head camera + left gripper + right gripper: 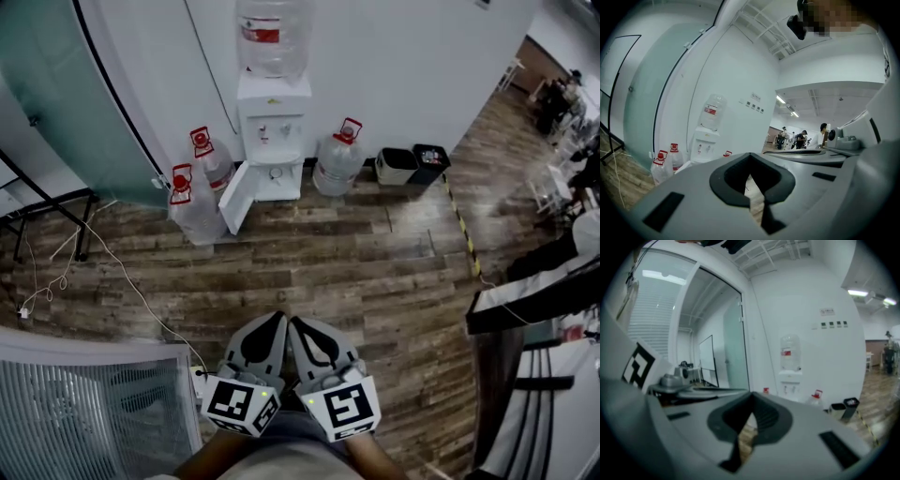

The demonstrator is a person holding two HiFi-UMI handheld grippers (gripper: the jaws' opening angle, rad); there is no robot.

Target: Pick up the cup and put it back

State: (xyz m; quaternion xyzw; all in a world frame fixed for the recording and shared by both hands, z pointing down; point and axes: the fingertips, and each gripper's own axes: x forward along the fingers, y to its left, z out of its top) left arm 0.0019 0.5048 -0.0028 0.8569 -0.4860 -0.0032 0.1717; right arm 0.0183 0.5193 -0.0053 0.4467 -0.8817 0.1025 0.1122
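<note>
Item: two hand-held grippers, task of lifting a cup and returning it. Left gripper and right gripper were held side by side, close to the body, tips pointing ahead over the floor. Each had its jaws drawn together with only a sliver of floor showing between them, and neither carried anything. Cup: not found in any view, so its place could not be told. Progress, as a judgement: nothing was in hand and no reach was under way, so this was either before the pick-up or after the return, and the pictures did not settle which. Surface: dark wood-plank floor, with a loose white cable at left and a yellow-and-black tape line at right. Room: a white water dispenser stood against the white wall, well apart from the grippers, its lower cabinet door swung open. Three water jugs stood beside it on the floor, two small bins to its right, and a frosted glass partition at far left.
</note>
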